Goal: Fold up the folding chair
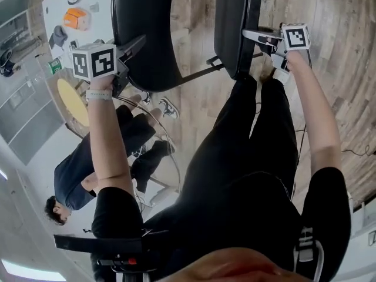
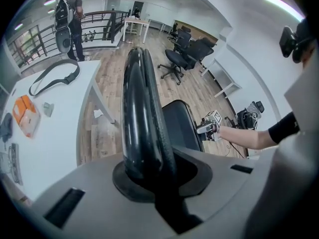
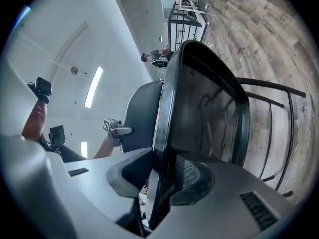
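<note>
In the head view, the left tongs (image 1: 135, 44) bite the rim of the chair back (image 1: 150, 40) and the right tongs (image 1: 252, 34) bite the rim of the seat (image 1: 235, 22), which stands tipped up between the two tongs. In the left gripper view, the tongs are squeezed shut on the thick black back, with the seat just past it. In the right gripper view, the tongs pinch the thin seat rim and the back stands close behind, so I think the folding is about half done: seat and back must be pushed flat together.
</note>
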`<move>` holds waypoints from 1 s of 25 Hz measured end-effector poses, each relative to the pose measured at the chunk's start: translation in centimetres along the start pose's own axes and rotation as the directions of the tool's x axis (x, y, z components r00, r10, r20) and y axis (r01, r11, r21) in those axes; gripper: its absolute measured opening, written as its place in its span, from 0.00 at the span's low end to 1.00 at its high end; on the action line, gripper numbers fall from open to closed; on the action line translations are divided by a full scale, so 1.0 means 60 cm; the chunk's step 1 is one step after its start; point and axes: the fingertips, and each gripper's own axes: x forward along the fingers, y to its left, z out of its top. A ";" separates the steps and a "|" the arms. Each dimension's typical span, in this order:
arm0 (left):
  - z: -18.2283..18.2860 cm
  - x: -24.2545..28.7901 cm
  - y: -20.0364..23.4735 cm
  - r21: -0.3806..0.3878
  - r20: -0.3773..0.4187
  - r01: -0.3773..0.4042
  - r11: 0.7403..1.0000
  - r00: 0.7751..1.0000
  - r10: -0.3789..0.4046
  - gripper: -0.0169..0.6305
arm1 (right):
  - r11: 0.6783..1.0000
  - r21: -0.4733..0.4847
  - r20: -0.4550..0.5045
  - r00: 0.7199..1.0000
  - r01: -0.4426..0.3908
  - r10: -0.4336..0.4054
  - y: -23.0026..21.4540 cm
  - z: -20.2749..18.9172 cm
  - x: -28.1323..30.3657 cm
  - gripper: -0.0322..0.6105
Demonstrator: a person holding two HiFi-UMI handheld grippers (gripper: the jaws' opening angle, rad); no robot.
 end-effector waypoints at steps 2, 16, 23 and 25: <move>-0.001 -0.005 0.006 0.000 0.000 -0.010 1.000 1.000 0.010 0.11 | 0.999 0.022 0.031 0.999 -0.026 0.025 0.006 0.005 0.035 0.22; -0.007 -0.046 0.094 -0.004 0.019 -0.041 0.999 0.999 0.041 0.11 | 0.986 -0.028 0.026 0.987 0.162 -0.161 -0.012 0.034 0.267 0.23; -0.018 -0.061 0.150 -0.001 0.012 -0.034 0.999 0.999 0.034 0.11 | 0.976 -0.004 0.020 0.976 0.218 -0.217 -0.032 0.037 0.367 0.24; -0.022 -0.064 0.165 -0.004 0.012 -0.035 0.999 0.999 0.035 0.11 | 0.971 -0.009 0.016 0.971 0.237 -0.237 -0.041 0.039 0.397 0.24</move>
